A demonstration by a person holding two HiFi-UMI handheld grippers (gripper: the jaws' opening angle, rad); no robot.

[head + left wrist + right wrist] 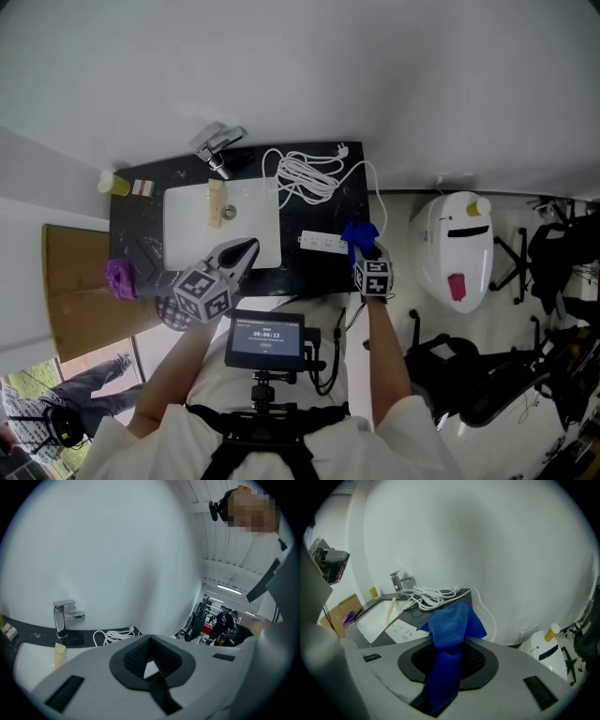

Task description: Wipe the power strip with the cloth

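Observation:
The white power strip (pixel 323 242) lies flat on the black counter (pixel 319 272), right of the sink; its coiled white cable (pixel 305 175) lies behind it. My right gripper (pixel 360 247) is shut on a blue cloth (pixel 358 233), which hangs at the strip's right end. In the right gripper view the cloth (pixel 450 630) bunches up out of the jaws, with the strip (pixel 404 631) below and to the left. My left gripper (pixel 240 256) is shut and holds nothing; it hovers over the sink's front right corner, left of the strip. Only a sliver of the strip (pixel 151 668) shows between the jaws of my left gripper (pixel 151 660).
A white sink (pixel 192 230) with a chrome faucet (pixel 217 145) fills the counter's left half; a wooden piece (pixel 216 202) lies in it. A yellow bottle (pixel 113 183) stands at the back left. A white appliance (pixel 461 248) stands right of the counter, a small monitor (pixel 265 340) near me.

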